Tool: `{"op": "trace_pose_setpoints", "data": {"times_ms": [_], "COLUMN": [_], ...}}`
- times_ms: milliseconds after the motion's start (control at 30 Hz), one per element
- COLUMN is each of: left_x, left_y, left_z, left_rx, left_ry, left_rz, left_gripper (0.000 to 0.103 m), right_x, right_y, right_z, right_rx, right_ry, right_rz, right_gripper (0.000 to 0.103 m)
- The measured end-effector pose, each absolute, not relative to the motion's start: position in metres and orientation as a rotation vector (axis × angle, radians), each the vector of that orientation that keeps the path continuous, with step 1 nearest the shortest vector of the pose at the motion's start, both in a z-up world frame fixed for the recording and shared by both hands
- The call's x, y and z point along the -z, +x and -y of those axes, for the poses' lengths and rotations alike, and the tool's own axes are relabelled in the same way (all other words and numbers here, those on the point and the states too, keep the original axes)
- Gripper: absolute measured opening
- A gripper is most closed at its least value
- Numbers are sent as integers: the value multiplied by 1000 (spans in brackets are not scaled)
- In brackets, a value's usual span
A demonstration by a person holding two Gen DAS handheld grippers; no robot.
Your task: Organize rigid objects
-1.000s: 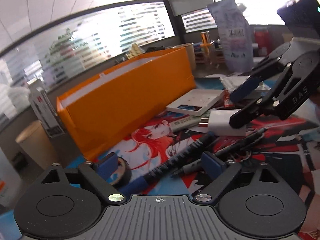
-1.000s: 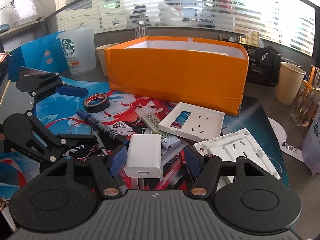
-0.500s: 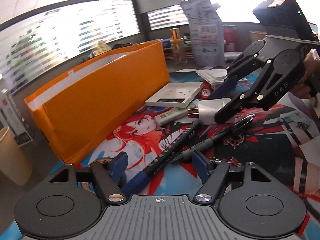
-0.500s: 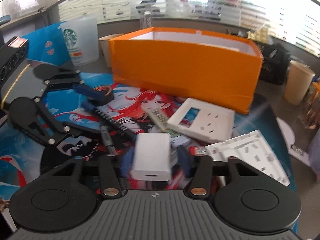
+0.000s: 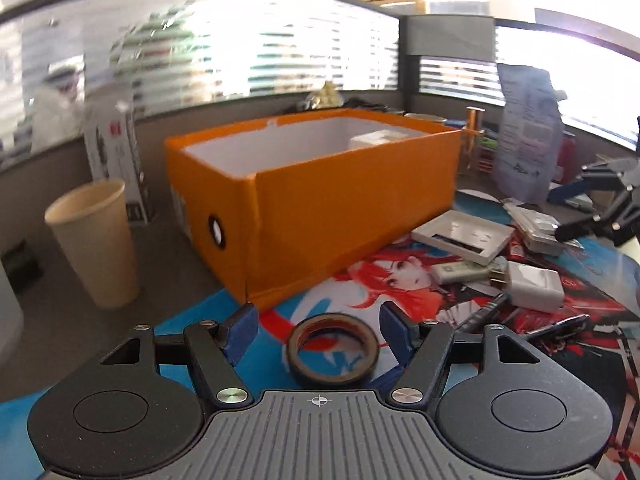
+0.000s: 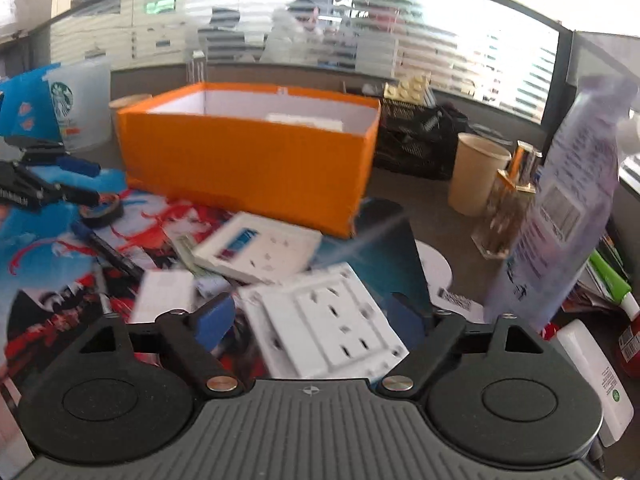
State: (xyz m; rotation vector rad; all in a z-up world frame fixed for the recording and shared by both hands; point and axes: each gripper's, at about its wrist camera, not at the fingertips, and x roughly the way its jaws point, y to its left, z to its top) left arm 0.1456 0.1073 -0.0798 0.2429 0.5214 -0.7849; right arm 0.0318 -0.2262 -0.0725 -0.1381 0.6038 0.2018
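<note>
Two claws at work over cluttered table (image 5: 168, 280). Left claw (image 5: 318, 330) spread about halfway, straddling tape roll (image 5: 332, 354) flat on mat, pads clear of it either side, apparently lined up for a pinch. Right claw (image 6: 310, 316) jaws just sprung wide, nothing gripped, white socket plate (image 6: 332, 320) lying loose between them. Orange box (image 5: 340, 208) open-topped just behind, likely the destination; white charger (image 5: 534, 286) lying flat off to right of left claw.

The box (image 5: 340, 216) is bright orange outside, white inside; the mat (image 5: 400, 280) shows a red-haired cartoon girl on blue, red and black; the tape roll (image 5: 332, 354) is black with a brown core; the socket plates (image 6: 326, 320) and charger (image 5: 536, 285) are white; the paper cup (image 5: 96, 240) is tan.
</note>
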Motion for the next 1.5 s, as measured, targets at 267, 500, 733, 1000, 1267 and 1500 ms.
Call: {"op": "trace_pose_setpoints", "data": {"times_ms": [267,500,733,1000,1267,1500], "left_x": [87,95,93,91,78,60], "left_y": [149,153,148,137,115,96], "left_z": [-95,-85,-76,-71,-76,-81], "left_rx": [820,725,647,575,535,507], "left_ry": [263,285,254,255,199,130], "left_rz": [-599,-620,-624,-624,-580,-543], "left_gripper": [76,77,53,53,53,53], "right_x": [91,102,101,96,91,80], "right_y": [47,60,55,39,27,18], "right_z": [246,252,255,259,256,250], "right_rx": [-304,-338,-290,-248,-240,-253], "right_ry": [-146,-90,-39,-25,-16,-6], "right_rz": [-627,-667,-666,-637,-614,-551], "right_gripper": [103,88,87,82,79,79]}}
